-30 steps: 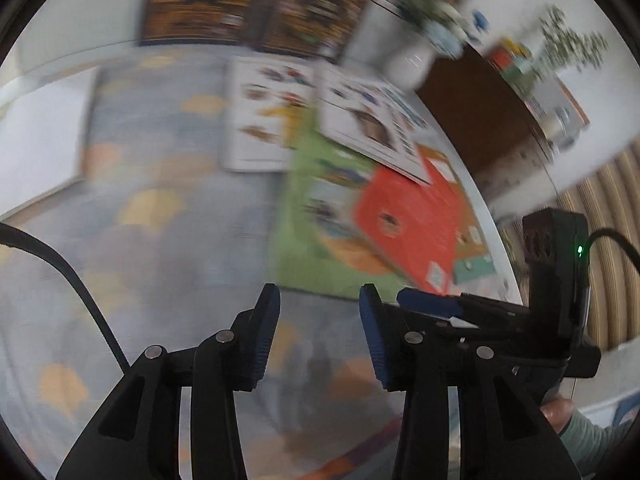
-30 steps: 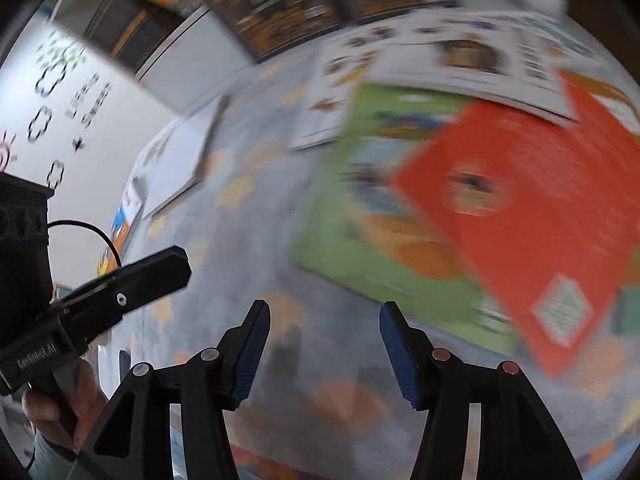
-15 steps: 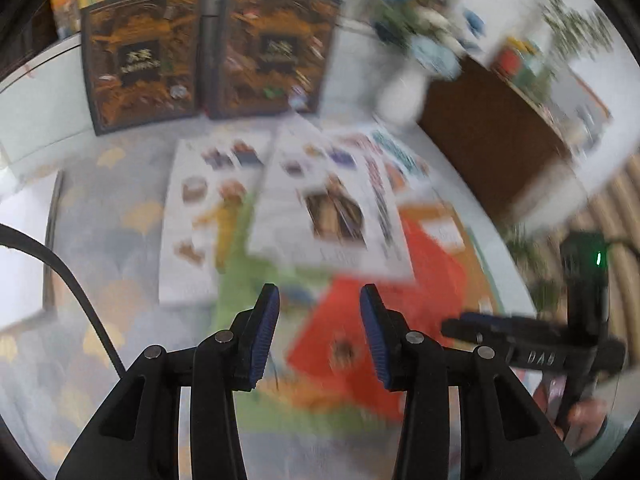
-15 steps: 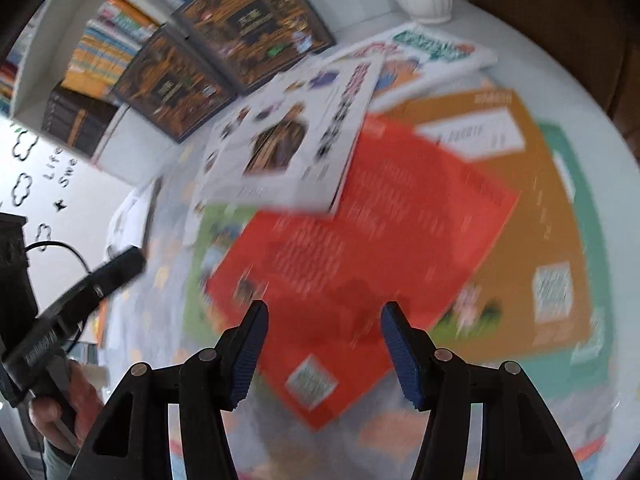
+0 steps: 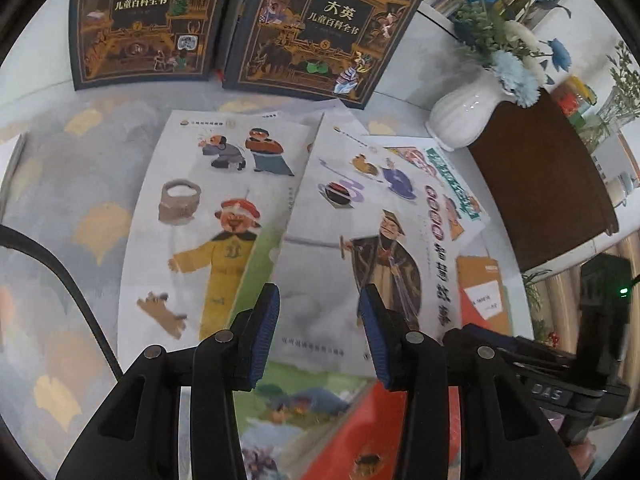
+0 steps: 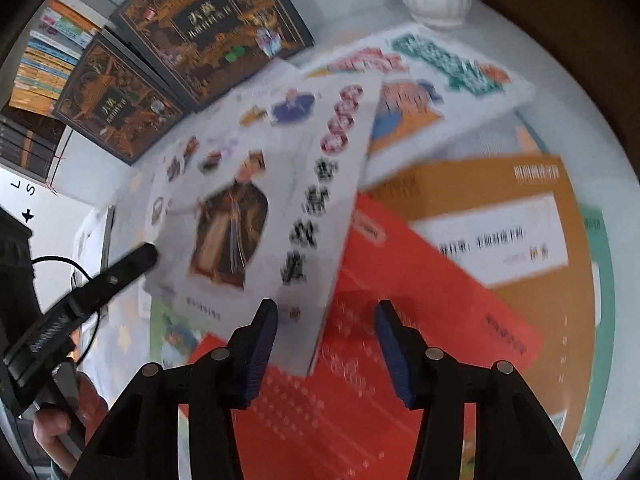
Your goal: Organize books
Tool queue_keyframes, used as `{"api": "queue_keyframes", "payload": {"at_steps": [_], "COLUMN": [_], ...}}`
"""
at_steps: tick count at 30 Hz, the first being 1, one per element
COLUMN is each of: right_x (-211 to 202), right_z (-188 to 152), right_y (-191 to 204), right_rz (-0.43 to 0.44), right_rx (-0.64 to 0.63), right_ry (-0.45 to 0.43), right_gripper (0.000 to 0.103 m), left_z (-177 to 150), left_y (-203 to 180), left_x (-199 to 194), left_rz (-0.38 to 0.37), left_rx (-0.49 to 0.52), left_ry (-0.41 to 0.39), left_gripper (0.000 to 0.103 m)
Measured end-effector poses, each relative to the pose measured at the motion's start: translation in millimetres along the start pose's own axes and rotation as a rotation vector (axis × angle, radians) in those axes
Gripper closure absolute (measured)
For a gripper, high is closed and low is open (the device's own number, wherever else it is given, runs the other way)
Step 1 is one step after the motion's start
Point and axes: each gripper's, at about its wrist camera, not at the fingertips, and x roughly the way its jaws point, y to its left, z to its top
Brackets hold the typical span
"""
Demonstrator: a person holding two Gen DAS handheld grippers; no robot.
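Books (image 5: 360,216) are scattered overlapping on the worktop (image 5: 80,184), awaiting sorting. The left claw (image 5: 316,320) is held part open and empty above them; the right claw (image 6: 326,340), just narrowed, grips nothing either.

— Underneath everything?
— A pale tabletop (image 5: 100,184) patterned with yellow and grey shapes.
— Lying straight on it?
— Two white picture books (image 5: 208,216), a green-covered book (image 5: 288,404) partly under them, a teal one (image 6: 600,280) at the bottom of the right-hand pile, a white vase (image 5: 464,112) near the back edge.
— At the back?
— Two dark encyclopedia volumes (image 5: 140,28), leaning upright, bottom edges on the surface.
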Motion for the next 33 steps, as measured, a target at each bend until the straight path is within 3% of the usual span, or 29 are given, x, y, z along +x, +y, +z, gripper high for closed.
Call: {"api": "queue_keyframes", "payload": {"at_steps": [2, 7, 11, 16, 23, 29, 33], "right_x": [3, 10, 9, -3, -27, -36, -36], "right_z": [5, 19, 15, -17, -106, -141, -156], "right_y": [2, 12, 18, 15, 16, 9, 9], "right_rz": [0.001, -0.022, -0.049, -0.016, -0.020, -0.034, -0.047], "right_rx": [-0.012, -0.041, -0.105, -0.169, -0.304, -0.318, -0.341], "right_ry": [-0.006, -0.023, -0.030, 0.015, 0.047, 0.075, 0.075], "right_gripper": [0.053, 0.053, 0.051, 0.051, 0.051, 0.053, 0.055], "left_z": [5, 12, 3, -49, -146, -191, -201], "left_y": [2, 6, -1, -3, -1, -4, -10], "left_x": [3, 17, 4, -29, -61, -71, -66], "left_rz": [0.027, -0.033, -0.036, -0.082, -0.126, -0.121, -0.072], "left_rx": [-0.005, -0.020, -0.009, -0.019, -0.119, -0.187, -0.166], "left_ry": [-0.013, 0.025, 0.009, 0.036, 0.098, 0.125, 0.137], "left_gripper": [0.064, 0.064, 0.063, 0.063, 0.063, 0.063, 0.063]}}
